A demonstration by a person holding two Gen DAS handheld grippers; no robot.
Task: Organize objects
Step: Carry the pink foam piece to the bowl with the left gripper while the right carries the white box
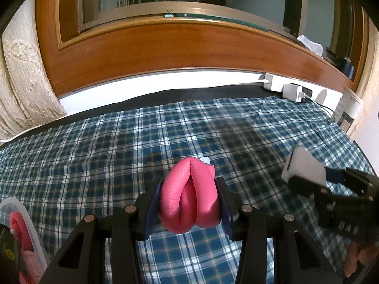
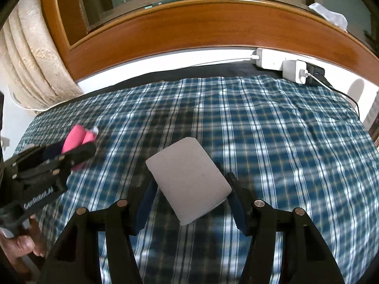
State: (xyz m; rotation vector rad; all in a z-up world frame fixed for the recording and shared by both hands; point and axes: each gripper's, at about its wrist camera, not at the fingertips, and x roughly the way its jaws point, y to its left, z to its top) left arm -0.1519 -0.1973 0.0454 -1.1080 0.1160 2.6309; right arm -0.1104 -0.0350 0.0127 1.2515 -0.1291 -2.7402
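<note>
The left tool (image 1: 189,198) is clenched on a pink padded loop (image 1: 188,195), a soft leathery thing folded double so that its two lobes bulge up between the blue-lined fingers (image 1: 151,210); a small white tab pokes out behind it at 12 o'clock. The loop is held up off the blue plaid cloth (image 1: 118,146) that covers the desk. At the 8 o'clock corner of the left wrist view sits a clear plastic container (image 1: 28,227) with more pink things in it, though what they are I cannot make out. Off at 3 o'clock in that same view the right tool (image 1: 305,172) comes in from the side, gripping a white rectangular block (image 1: 302,165). Seen from its own camera, the right tool (image 2: 191,196) squeezes the block (image 2: 188,179) at its near end, the block tilted with its far corner towards 11 o'clock, above the plaid. At 9 o'clock there, the left tool (image 2: 80,146) shows with the pink loop (image 2: 75,138) in it, and a hand (image 2: 21,243) wraps its handle at 8 o'clock. Farther out, at 1 o'clock on the back edge of the desk, lie a white power strip (image 2: 270,60) and chargers (image 2: 296,71) with cables, under a wooden window frame (image 2: 189,26), with a cream curtain (image 2: 35,66) at 10 o'clock.
</note>
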